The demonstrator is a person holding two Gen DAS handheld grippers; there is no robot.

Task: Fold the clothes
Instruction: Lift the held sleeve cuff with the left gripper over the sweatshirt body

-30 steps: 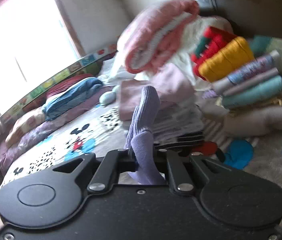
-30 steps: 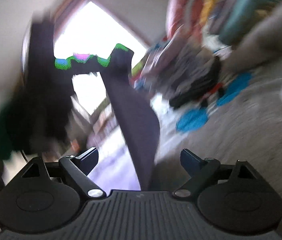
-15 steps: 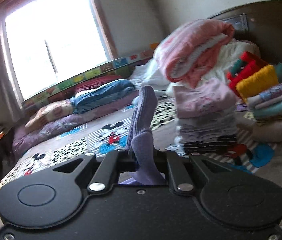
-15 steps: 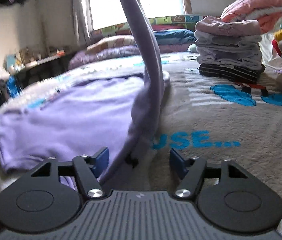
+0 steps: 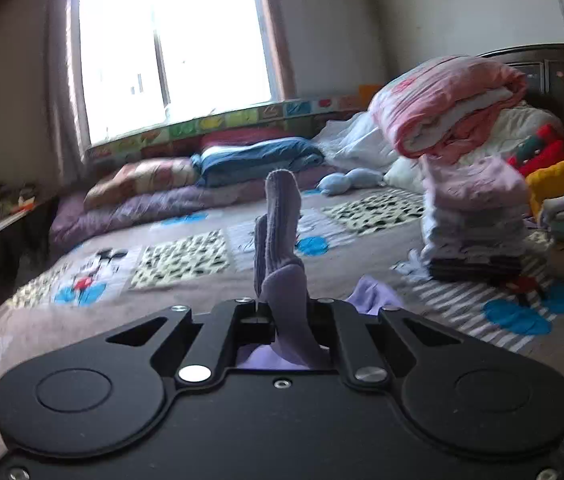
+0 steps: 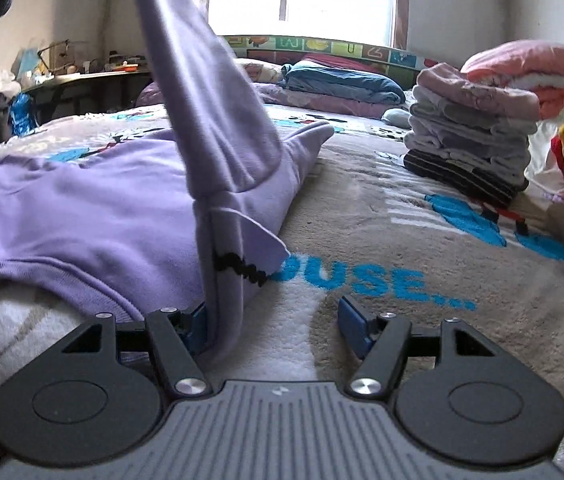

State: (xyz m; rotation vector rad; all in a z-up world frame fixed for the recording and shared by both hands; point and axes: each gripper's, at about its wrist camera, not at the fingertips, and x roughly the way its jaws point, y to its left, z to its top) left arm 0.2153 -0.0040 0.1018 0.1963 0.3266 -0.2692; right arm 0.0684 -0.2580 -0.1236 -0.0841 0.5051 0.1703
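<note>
Carefully now: keep the cuff (image 5: pixel 280 216) pinched in the left gripper (image 5: pixel 282 312), jaws clamped on it, and carry the sleeve (image 6: pixel 218 92) across the sweatshirt (image 6: pixel 82 208) spread flat on the blanket (image 6: pixel 402 240). Leave the right gripper (image 6: pixel 272 328) with jaws apart, gripping nothing, fabric brushing only its left finger (image 6: pixel 198 320); pin the fold line before laying the sleeve down. Cannot see the sleeve's top end, cut off above, nor the sweatshirt's far side; black mark on the fabric unclear.
</note>
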